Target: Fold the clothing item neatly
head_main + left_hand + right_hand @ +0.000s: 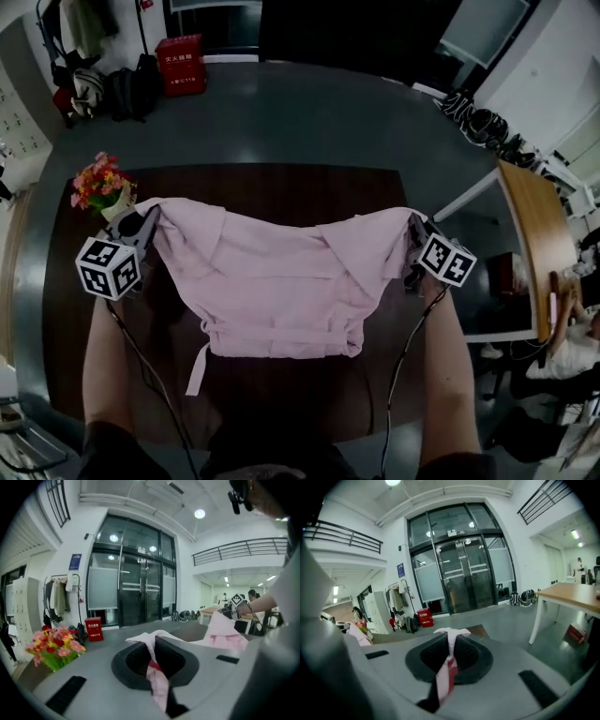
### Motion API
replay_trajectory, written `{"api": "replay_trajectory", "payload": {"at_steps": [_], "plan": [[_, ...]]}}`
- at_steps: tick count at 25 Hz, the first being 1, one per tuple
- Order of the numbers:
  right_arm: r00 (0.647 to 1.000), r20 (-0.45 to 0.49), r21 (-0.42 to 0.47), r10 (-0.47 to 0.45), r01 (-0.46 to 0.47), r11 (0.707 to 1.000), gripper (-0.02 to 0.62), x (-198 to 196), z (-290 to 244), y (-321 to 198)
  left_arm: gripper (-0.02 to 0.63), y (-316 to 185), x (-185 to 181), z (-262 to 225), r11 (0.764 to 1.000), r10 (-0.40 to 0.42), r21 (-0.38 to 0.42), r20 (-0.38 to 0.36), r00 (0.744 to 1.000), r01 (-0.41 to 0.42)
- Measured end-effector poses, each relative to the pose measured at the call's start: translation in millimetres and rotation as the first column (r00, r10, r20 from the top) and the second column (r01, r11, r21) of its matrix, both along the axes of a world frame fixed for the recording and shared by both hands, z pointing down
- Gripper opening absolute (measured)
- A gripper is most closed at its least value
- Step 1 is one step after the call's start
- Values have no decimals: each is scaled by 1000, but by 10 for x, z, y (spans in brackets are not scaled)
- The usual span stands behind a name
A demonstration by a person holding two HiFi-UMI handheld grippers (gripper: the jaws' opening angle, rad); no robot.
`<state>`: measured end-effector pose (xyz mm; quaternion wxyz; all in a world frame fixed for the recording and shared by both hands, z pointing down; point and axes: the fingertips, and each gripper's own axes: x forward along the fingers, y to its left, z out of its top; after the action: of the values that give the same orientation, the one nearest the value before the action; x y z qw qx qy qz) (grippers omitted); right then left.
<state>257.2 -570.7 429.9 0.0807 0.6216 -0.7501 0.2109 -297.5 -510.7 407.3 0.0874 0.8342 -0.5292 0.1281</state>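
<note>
Nearest you, the lower hem of the pink garment [281, 309] lies across the dark wooden table [281, 183], with a loose tie strap [199, 361] trailing off its left corner toward you. It is likely to stray when you fold, so mind it. The cloth is stretched broad between your hands, which looks like a way of pulling out slack so the edges line up before the first fold. At its far left corner your left gripper [148, 225] has its jaws pinched tight on a fold of pink fabric. The left gripper view shows that fabric squeezed between them and spilling out at the front. Your right gripper [412, 230] clamps the far right corner the same way, with a narrow strip of cloth nipped in its closed jaws. Whether the far edge is lifted or resting on the table cannot be told. Just beyond the left gripper sits a bunch of flowers [98, 183], close enough to snag. Well beyond, a red box [181, 64] stands on the floor.
</note>
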Motion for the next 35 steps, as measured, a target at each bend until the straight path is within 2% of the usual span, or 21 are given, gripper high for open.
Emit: {"api": "replay_trajectory", "payload": {"at_steps": [2, 4, 6, 8, 10, 13, 16, 18, 22, 25, 28, 30, 31, 33, 35], "plan": [[998, -37, -52, 49, -51, 997, 2, 26, 376, -123, 18, -216, 102, 400, 998, 14, -63, 33, 999, -12], [993, -72, -90, 93, -99, 991, 8, 50, 658, -163, 45, -337, 122, 674, 995, 5, -105, 21, 1000, -3], [989, -129, -123, 74, -90, 988, 60, 21, 857, -131, 162, -358, 139, 879, 987, 13, -162, 15, 1000, -11], [976, -216, -130, 37, -66, 989, 99, 5, 951, -79, 192, -322, 133, 1042, 979, 23, -206, 71, 997, -8], [957, -285, -102, 52, -84, 991, 157, 67, 935, -42, 211, -248, 102, 1152, 973, 15, -228, 130, 991, 15], [947, -278, -13, 158, -168, 986, 250, 198, 774, 70, 232, -61, 34, 1075, 980, -57, -183, 143, 988, 83], [943, -236, 46, 235, -231, 972, 255, 240, 589, 367, 235, 269, 37, 802, 983, -152, -81, 118, 981, 162], [954, -199, 66, 225, -216, 974, 255, 133, 488, 613, 235, 590, 221, 671, 987, -144, -67, 56, 988, 148], [974, -169, 141, 152, -129, 982, 253, -277, 294, 1153, 235, 1347, 885, 487, 996, -69, -64, -99, 993, 63], [984, -145, 212, 105, -72, 975, 242, -504, 76, 1667, 234, 1986, 1517, 368, 999, 14, -35, -108, 994, -18], [994, -91, 262, 61, -35, 964, 180, -634, -173, 2231, 232, 2596, 2086, 207, 995, 95, -7, -152, 984, -97], [994, -106, 312, 32, 3, 950, 90, -675, -364, 2633, 225, 2979, 2380, 78, 991, 131, 10, -219, 967, -132], [992, -127, 347, 17, 28, 938, 21, -682, -469, 2831, 191, 3159, 2497, 11, 990, 139, 26, -237, 962, -137], [986, -164, 407, -25, 91, 909, 0, -709, -655, 3190, 77, 3493, 2684, -120, 989, 143, 68, -231, 962, -131], [983, -166, 436, -74, 141, 889, -6, -767, -772, 3507, 32, 3783, 2817, -212, 988, 139, 98, -207, 968, -121]]}}
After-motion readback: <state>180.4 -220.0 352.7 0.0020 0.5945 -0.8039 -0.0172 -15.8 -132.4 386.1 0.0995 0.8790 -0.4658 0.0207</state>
